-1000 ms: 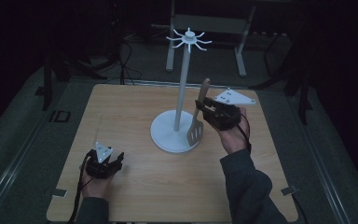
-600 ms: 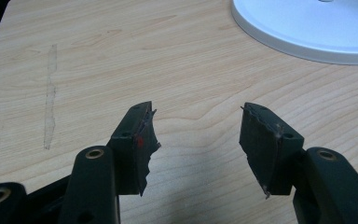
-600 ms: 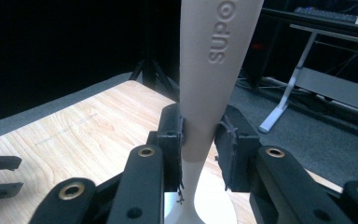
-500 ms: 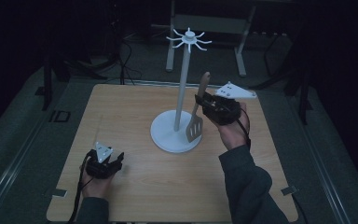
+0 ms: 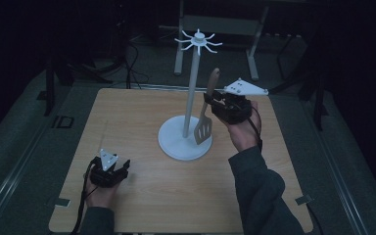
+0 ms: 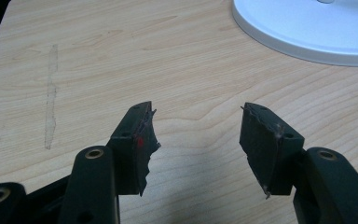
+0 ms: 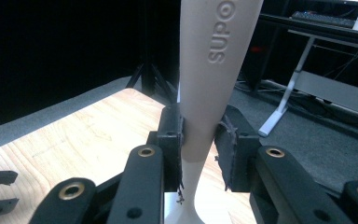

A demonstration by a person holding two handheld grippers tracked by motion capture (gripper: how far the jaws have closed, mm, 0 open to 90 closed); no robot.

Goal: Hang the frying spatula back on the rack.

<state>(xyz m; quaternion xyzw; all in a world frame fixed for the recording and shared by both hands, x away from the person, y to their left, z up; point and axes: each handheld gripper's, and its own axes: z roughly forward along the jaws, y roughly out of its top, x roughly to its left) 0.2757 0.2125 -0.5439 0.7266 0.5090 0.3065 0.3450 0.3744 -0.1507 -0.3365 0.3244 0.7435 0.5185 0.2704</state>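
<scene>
A slotted spatula (image 5: 205,116) with a light wooden handle (image 7: 212,70) hangs upright above the table, blade down, beside the pole of a white hook stand (image 5: 190,90). My right gripper (image 5: 214,100) is shut on the handle; in the right gripper view (image 7: 199,135) both pads press the handle's lower part. The blade hovers over the stand's round white base (image 5: 176,144). My left gripper (image 5: 120,172) rests low near the table's front left, open, with bare wood between its jaws (image 6: 196,128).
The stand's top ring of hooks (image 5: 198,40) sits well above the spatula's handle end. The wooden table (image 5: 127,117) has dark floor around it. A desk frame (image 5: 220,24) and cables stand behind the table.
My right gripper has lifted the spatula higher beside the pole and shifted slightly left. The left gripper has stayed in place.
</scene>
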